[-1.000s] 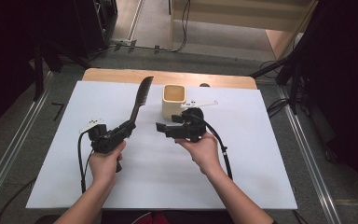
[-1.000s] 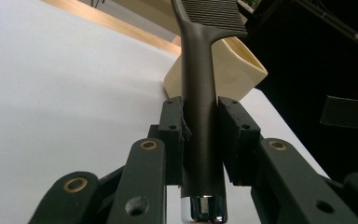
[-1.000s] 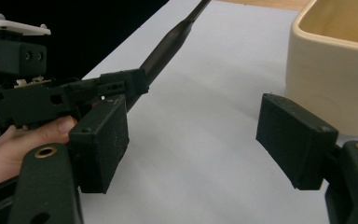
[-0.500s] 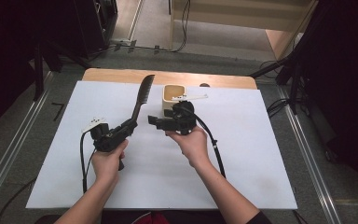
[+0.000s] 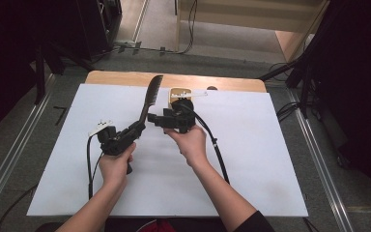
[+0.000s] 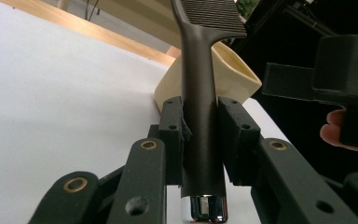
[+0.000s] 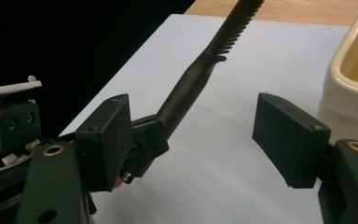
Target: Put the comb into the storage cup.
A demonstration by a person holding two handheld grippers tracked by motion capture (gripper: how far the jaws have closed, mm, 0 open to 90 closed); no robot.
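Comb (image 5: 149, 99) sits in left gripper (image 5: 137, 129), angled up toward bench (image 5: 251, 159) far edge. Cup (image 5: 176, 94) behind right gripper (image 5: 153, 119), right of comb.

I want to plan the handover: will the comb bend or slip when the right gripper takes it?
The comb probably stays stiff: it stands straight from the left gripper with no sag. Its smooth round handle may slip or twist. It looks light, held by its end alone.

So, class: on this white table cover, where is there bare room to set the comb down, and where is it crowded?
Bare white table cover lies right of the right gripper, and along the left edge beyond the left gripper. It is crowded at the far middle, where the black plastic comb, cream square holder and both grippers cluster.
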